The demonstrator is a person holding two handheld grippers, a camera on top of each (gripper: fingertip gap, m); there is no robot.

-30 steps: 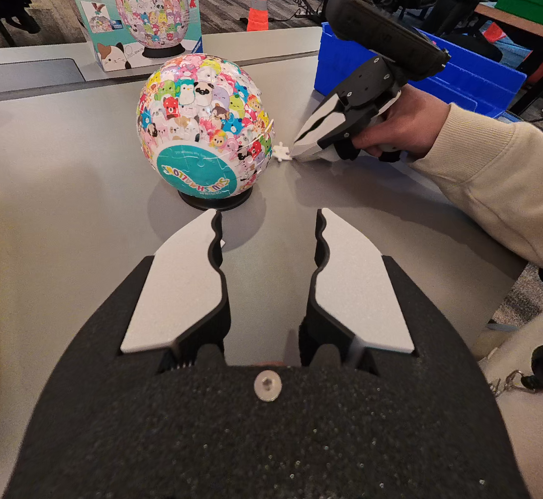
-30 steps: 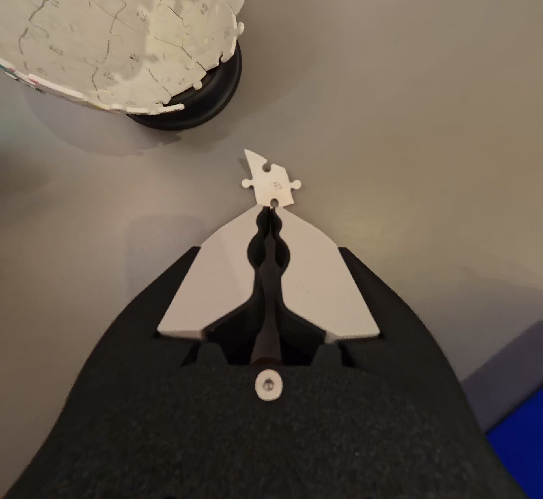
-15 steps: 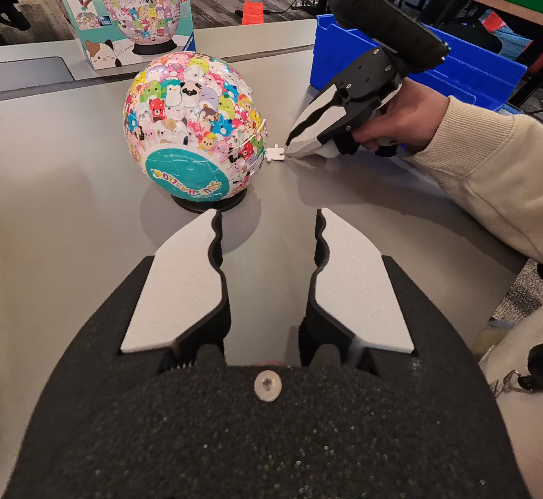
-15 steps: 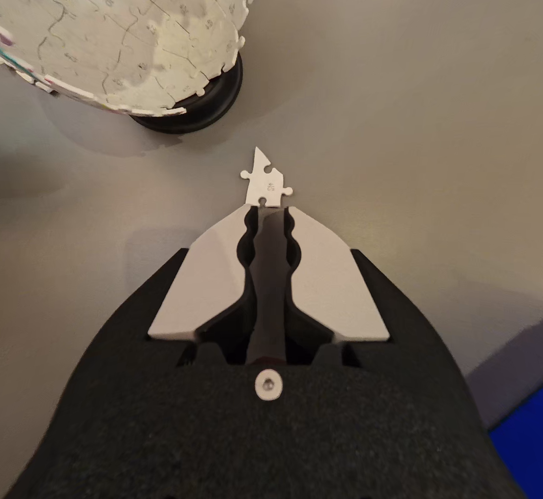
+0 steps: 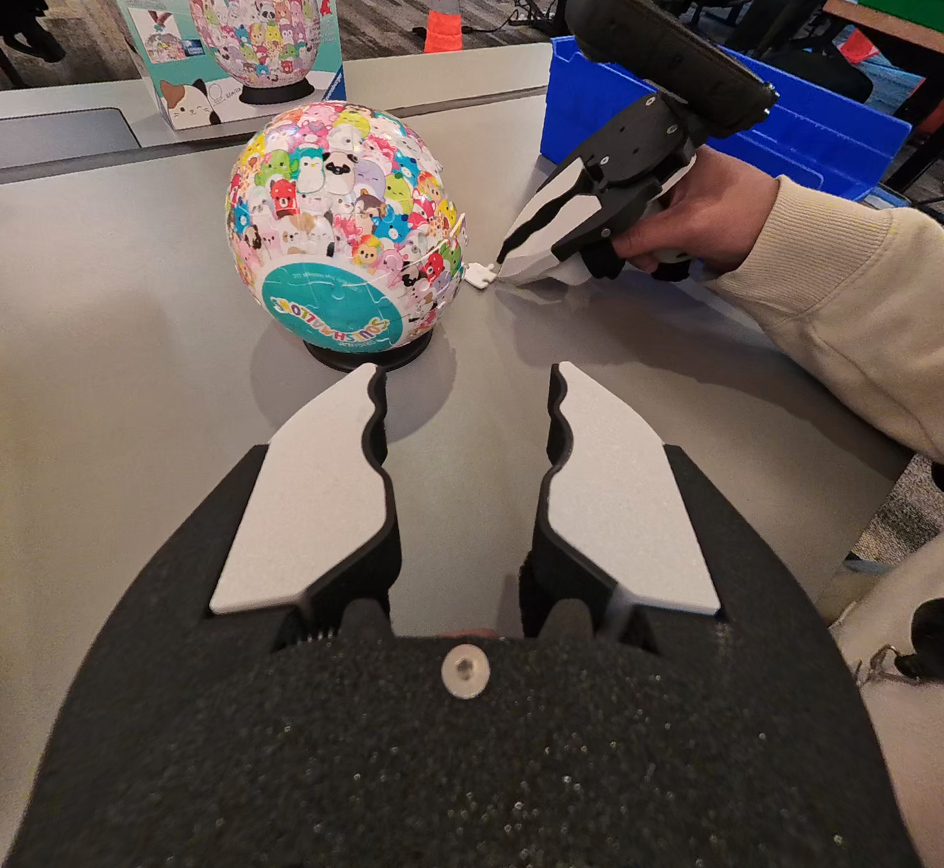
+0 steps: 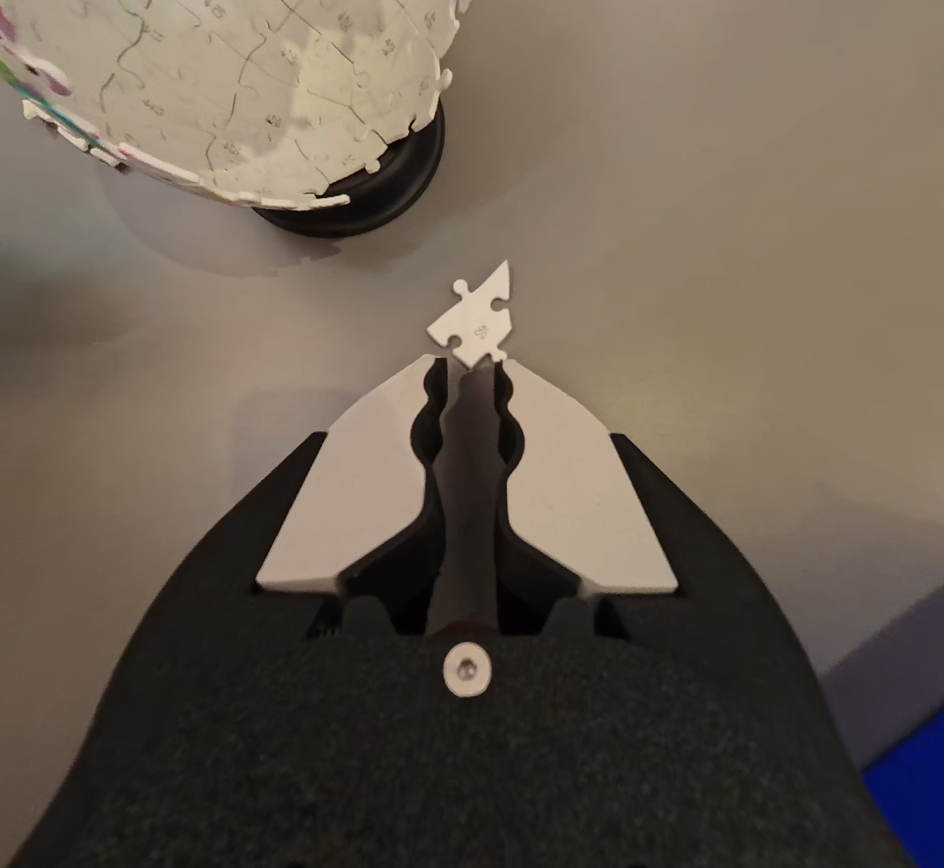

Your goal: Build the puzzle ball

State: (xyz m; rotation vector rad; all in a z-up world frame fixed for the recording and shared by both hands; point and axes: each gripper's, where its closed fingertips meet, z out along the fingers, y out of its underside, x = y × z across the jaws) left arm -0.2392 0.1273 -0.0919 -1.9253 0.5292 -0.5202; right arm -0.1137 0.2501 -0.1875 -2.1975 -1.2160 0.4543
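Since a second ago our right gripper (image 6: 471,364) has parted its fingers from shut to a narrow gap, and the loose puzzle piece (image 6: 475,318) has swung round on the grey table (image 6: 715,179), its near corner now just at our fingertips. It lies flat, white back up, its long axis running far-right, so our right claw is much the nearer. Our left gripper (image 5: 464,376) hangs wide and empty, near the glossy puzzle ball (image 5: 345,230) on its black stand (image 5: 368,358).

Left wrist view bright, even overhead light, soft shadows, fisheye bending at edges. Right wrist view dimmer, warmer, upper left slightly blurred.
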